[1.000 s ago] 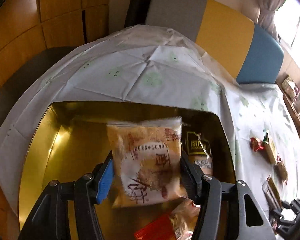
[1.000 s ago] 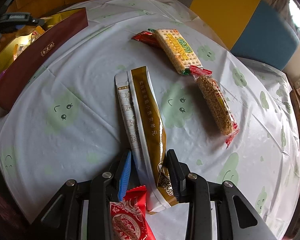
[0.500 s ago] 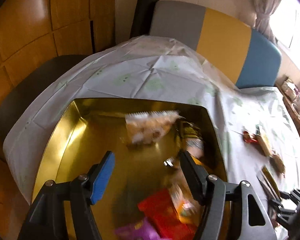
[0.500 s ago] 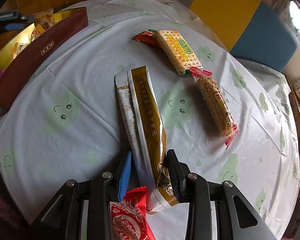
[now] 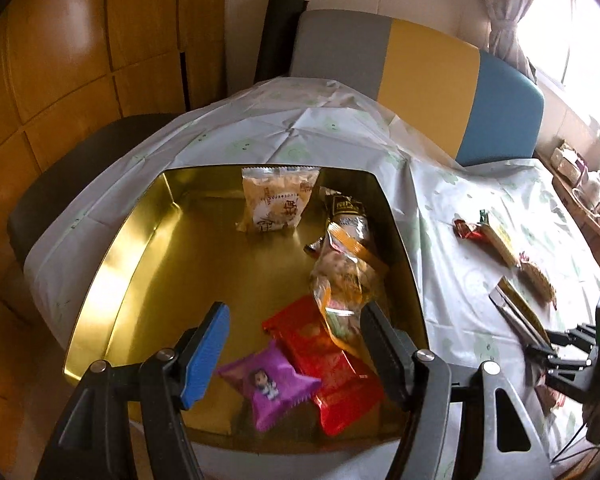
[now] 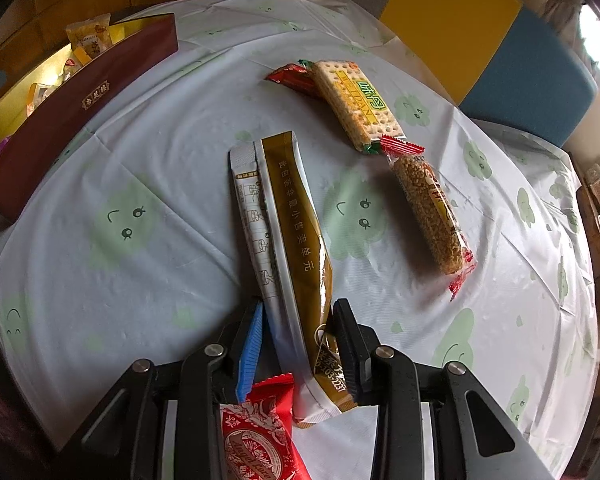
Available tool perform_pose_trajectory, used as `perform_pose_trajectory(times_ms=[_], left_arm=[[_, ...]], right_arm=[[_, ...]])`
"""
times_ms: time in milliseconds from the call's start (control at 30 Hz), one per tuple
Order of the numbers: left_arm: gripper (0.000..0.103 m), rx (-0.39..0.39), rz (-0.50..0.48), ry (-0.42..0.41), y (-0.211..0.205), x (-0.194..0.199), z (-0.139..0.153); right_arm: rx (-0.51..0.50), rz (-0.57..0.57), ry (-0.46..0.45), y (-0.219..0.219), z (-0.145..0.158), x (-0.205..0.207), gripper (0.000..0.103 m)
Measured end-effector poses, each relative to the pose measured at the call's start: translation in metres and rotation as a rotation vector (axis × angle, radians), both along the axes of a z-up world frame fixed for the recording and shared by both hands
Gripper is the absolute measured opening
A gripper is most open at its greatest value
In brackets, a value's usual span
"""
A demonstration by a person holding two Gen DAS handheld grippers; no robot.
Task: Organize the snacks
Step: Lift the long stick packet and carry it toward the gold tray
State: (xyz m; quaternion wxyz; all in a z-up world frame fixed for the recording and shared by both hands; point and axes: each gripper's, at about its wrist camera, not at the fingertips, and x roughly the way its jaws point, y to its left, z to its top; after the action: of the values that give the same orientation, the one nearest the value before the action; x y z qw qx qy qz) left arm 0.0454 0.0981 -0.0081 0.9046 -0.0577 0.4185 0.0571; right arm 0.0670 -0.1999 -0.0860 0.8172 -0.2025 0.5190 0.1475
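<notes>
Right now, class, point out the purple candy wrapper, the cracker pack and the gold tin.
purple candy wrapper [image 5: 269, 385], left wrist view, middle of the wrapper.
cracker pack [image 6: 358, 105], right wrist view, on its yellow label.
gold tin [image 5: 112, 264], left wrist view, left inner wall.

Daylight entered from window [image 5: 572, 36] at upper right, blown out white in left wrist view. Gold tin [image 5: 112, 264] interior threw strong glare along left wall. Table [image 6: 160, 168] evenly lit, soft shadows beside wrappers. Fisheye bent edges hard; dark vignette in corners. Focus mostly sharp centre; slight softness at rim. Wood panels [image 5: 60, 60] carried dull sheen.
</notes>
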Motion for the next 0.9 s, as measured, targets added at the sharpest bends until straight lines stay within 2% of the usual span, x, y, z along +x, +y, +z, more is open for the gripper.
perform_pose_trajectory(times_ms=[400,533,700,900], left_arm=[[0.069,0.014,-0.022,-0.020,-0.008,-0.018,0.004],[0.069,0.008,-0.020,-0.028,-0.004,-0.021,0.005],[0.069,-0.005,-0.011,-0.034,0.005,-0.022,0.004],[0.069,-0.022,0.012,-0.031,0.016,-0.024,-0.001]], right_arm=[[0.013,-0.013,0.000,-0.002,-0.001,0.001,0.034],[0.040,-0.035,0.029,-0.005,0.000,0.005,0.033],[0.159,-0.105,0.087,-0.015,0.010,0.014,0.031],[0.303,-0.093,0.065,-0.003,0.043,0.012,0.030]])
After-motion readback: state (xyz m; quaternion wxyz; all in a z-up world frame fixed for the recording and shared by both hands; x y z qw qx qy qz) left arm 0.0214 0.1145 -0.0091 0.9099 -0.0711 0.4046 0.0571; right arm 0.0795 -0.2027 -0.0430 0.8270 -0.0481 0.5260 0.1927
